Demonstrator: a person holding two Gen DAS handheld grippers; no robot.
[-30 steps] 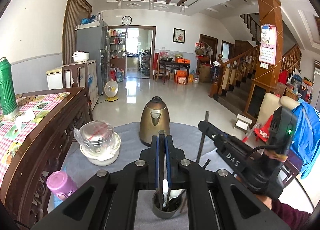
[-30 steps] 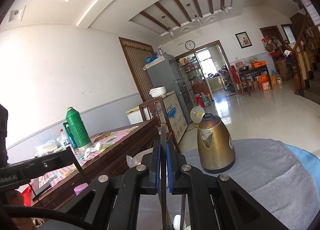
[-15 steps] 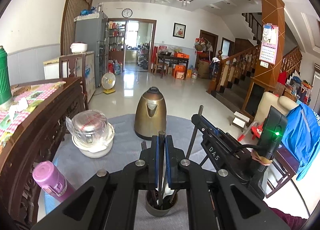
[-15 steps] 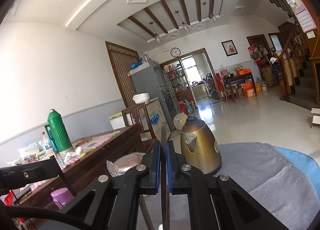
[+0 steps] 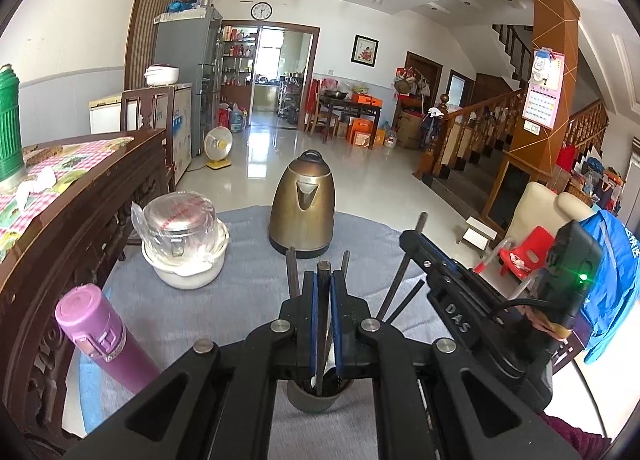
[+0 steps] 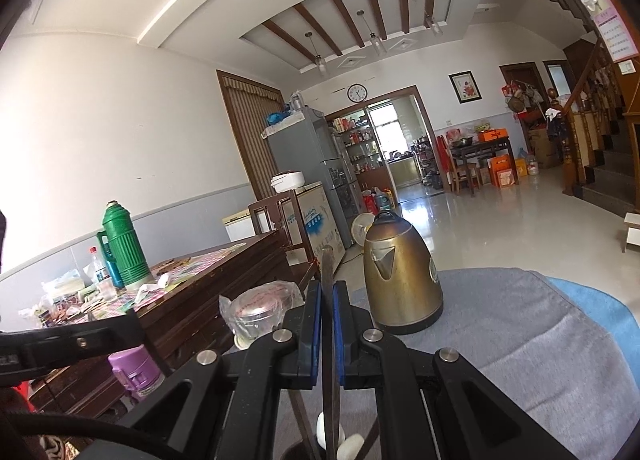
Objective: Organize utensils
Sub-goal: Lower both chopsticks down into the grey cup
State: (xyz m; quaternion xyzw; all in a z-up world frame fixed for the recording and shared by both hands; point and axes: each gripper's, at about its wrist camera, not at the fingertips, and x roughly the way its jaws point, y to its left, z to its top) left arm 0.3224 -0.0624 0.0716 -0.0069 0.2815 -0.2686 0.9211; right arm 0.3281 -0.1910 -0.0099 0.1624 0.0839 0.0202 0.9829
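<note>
My left gripper is shut on a dark chopstick that stands upright, its lower end inside a grey utensil cup on the grey cloth. Other dark sticks lean in the cup. My right gripper is shut on another dark chopstick, also upright over the cup, whose white-handled utensils show below. The right gripper also shows in the left wrist view, to the right of the cup, with its stick poking up.
A brass kettle stands behind the cup. A plastic-wrapped glass bowl on a white bowl is at the left. A purple bottle stands near left. A dark wooden table with a green thermos borders the left.
Both grippers have come down and tilted forward over the cup with their chopsticks. The kettle, bowl and purple bottle now sit higher and fuller in view.
</note>
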